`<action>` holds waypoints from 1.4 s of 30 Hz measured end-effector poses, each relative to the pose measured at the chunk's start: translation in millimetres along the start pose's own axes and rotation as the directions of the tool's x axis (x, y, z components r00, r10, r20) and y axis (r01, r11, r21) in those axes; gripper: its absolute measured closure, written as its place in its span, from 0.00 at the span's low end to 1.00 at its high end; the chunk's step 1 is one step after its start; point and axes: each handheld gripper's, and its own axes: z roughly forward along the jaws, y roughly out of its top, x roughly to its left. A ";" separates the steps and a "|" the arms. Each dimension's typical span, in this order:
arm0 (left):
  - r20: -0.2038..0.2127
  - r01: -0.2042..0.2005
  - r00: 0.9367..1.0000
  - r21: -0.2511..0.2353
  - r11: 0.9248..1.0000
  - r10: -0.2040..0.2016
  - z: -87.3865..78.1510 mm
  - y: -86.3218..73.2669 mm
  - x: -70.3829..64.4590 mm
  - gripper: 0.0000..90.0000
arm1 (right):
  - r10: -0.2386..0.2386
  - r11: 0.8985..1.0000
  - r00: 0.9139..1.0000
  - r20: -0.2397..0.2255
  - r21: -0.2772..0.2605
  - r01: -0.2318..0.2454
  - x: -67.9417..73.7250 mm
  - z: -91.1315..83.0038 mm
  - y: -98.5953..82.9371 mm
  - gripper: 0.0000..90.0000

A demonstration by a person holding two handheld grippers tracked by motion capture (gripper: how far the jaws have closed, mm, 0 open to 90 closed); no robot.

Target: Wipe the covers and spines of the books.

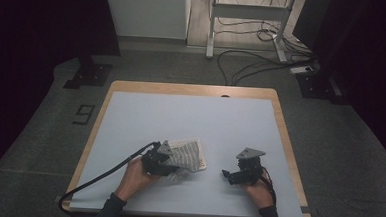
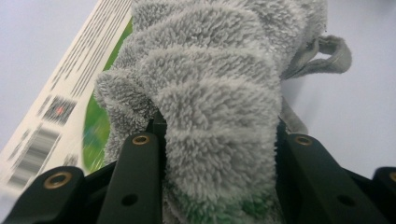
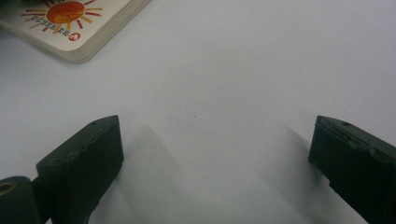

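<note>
A fluffy grey cloth (image 1: 186, 156) lies over a thin book (image 1: 203, 160) at the middle front of the table. My left gripper (image 1: 170, 168) is at the cloth's left end and is shut on it. In the left gripper view a thick fold of the cloth (image 2: 210, 84) is squeezed between the two jaws of the left gripper (image 2: 218, 127). The book (image 2: 51, 107) lies beneath it and shows a barcode and a green cover. My right gripper (image 1: 228, 175) rests to the right, open and empty over bare table (image 3: 217, 135). The book's corner (image 3: 70, 23) bears an orange sun.
A pale blue mat (image 1: 190, 113) covers the wooden table (image 1: 280, 118). The left gripper's black cable (image 1: 97, 177) trails off the front left edge. Beyond the table are loose floor cables (image 1: 253, 61), a white desk frame (image 1: 212, 34) and black stand bases (image 1: 90, 75).
</note>
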 end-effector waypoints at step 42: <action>0.049 -0.083 0.995 -0.015 0.996 0.083 42.3 68.8 -17.0 0.69 | 0.001 1.000 1.000 0.000 0.000 -0.001 0.0 -0.1 0.0 0.02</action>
